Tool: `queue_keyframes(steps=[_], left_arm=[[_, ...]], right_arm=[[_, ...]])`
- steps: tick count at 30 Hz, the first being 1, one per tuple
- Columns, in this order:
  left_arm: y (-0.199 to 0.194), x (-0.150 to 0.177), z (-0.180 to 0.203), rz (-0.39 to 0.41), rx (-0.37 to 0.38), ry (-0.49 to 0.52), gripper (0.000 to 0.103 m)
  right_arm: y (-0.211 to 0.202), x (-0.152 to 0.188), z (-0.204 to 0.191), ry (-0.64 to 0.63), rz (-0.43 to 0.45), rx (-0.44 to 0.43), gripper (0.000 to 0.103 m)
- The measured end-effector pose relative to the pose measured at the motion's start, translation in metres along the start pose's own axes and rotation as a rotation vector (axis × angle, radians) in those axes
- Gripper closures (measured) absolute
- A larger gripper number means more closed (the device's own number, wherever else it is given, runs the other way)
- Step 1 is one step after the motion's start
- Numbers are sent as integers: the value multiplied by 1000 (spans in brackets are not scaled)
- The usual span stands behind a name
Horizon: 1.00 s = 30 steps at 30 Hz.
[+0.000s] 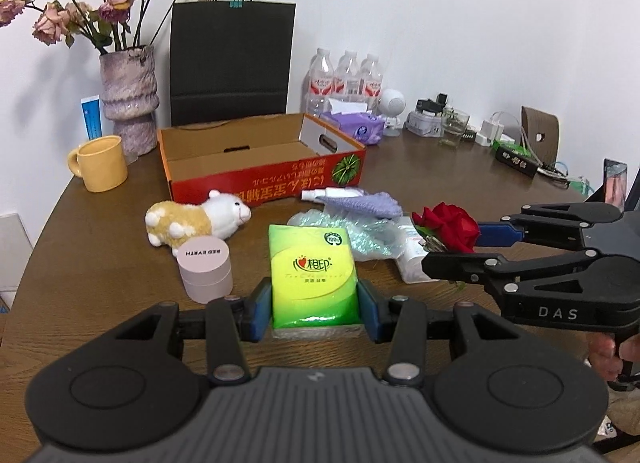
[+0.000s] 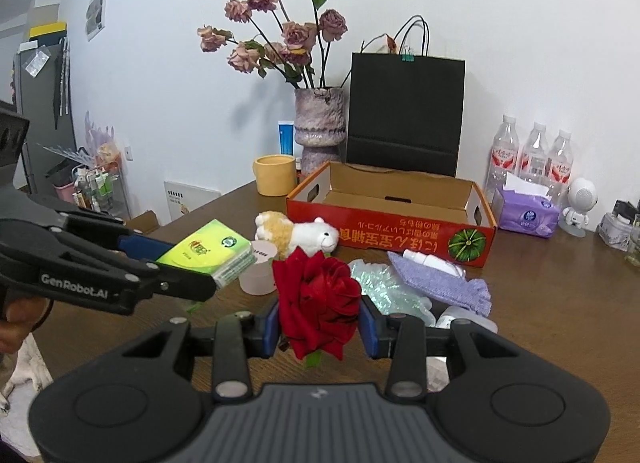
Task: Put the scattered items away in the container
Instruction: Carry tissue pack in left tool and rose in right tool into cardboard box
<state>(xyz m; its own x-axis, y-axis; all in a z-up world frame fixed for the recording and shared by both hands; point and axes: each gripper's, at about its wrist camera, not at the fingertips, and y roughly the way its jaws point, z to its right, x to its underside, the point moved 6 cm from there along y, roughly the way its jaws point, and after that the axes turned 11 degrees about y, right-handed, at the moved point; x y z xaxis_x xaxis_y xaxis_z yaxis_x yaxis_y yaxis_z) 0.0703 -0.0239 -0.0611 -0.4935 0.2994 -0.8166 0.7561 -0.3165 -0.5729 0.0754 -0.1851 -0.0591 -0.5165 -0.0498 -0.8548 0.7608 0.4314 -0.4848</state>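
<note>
My left gripper (image 1: 314,309) is shut on a green tissue pack (image 1: 312,271), held above the table; it also shows in the right wrist view (image 2: 208,249). My right gripper (image 2: 320,321) is shut on a red rose (image 2: 318,297), which also shows in the left wrist view (image 1: 448,229). The open red cardboard box (image 1: 264,179) stands empty behind them, also in the right wrist view (image 2: 392,223). On the table lie a plush sheep (image 1: 196,221), a pink jar (image 1: 205,267), a purple knitted cloth (image 1: 370,203), a white spray bottle (image 1: 332,194) and a clear plastic bag (image 1: 360,235).
A yellow mug (image 1: 100,163), a vase of dried roses (image 1: 128,103) and a black paper bag (image 1: 230,63) stand behind the box. Water bottles (image 1: 346,79), a purple wipes pack (image 1: 354,125) and small clutter (image 1: 516,147) line the back right. The table edge curves at left.
</note>
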Motion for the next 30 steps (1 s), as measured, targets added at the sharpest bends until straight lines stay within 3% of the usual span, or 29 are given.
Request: queue_keyframes(steps=[17,30], left_arm=[[-7,-1,-4,26,-1,-24,57],[9,-39,-26,42,-11,-90,57]], right_arm=[[-7,-3,3,8,5,11,65],[9,-39,19,1,27,68,65]])
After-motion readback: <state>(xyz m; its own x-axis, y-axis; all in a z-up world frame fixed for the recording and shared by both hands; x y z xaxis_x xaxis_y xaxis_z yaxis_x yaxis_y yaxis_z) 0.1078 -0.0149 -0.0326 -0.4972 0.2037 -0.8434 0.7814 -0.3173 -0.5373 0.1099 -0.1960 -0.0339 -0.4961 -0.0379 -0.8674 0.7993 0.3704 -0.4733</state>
